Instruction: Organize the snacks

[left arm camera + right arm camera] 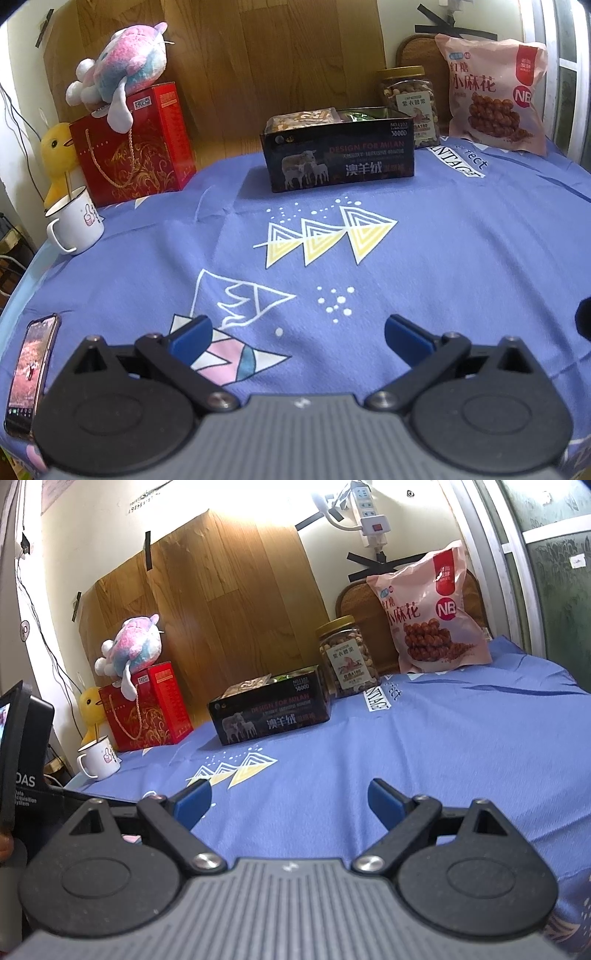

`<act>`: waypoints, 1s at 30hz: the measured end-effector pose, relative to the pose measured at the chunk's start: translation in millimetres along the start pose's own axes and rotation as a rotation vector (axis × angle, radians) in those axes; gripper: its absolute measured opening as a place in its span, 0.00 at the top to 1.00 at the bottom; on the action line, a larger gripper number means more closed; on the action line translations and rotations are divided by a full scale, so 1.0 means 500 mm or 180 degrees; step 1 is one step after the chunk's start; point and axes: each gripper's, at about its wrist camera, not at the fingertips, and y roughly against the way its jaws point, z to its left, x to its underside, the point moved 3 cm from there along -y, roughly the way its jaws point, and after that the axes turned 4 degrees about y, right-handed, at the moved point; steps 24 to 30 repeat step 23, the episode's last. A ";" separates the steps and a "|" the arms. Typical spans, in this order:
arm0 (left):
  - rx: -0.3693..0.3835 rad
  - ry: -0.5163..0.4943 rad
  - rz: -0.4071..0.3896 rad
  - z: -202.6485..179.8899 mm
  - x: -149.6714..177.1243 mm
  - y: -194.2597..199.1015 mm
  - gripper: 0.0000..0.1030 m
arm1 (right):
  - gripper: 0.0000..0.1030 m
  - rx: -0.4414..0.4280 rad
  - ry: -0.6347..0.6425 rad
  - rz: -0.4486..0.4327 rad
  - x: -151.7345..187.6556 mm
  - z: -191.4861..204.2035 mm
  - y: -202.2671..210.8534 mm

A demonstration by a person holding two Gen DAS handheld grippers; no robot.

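Note:
A black open box [341, 158] with sheep printed on its side stands at the back of the blue-clothed table [461, 277], with snack packets [304, 118] inside. It also shows in the right wrist view [271, 710]. A clear jar of nuts [412, 101] [347, 657] stands right of the box. A pink snack bag [493, 96] [434, 616] leans at the back right. My left gripper [297, 338] is open and empty, low over the cloth, well short of the box. My right gripper [290, 799] is open and empty too.
A red gift box [138, 147] with a plush toy [123, 74] on top stands at the back left, beside a yellow duck [57, 151] and a white mug [75, 223]. A phone [31, 373] lies at the table's left edge. The left gripper's body [22, 753] shows at left.

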 end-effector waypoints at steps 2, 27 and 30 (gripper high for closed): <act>0.0003 -0.0004 0.0011 -0.001 0.002 -0.001 0.00 | 0.09 -0.0002 -0.0009 0.0003 0.000 -0.002 -0.002; 0.0079 -0.0027 -0.0075 -0.005 0.000 0.008 0.00 | 0.09 -0.0014 -0.0064 0.0036 0.008 -0.010 -0.006; 0.0079 -0.0027 -0.0075 -0.005 0.000 0.008 0.00 | 0.09 -0.0014 -0.0064 0.0036 0.008 -0.010 -0.006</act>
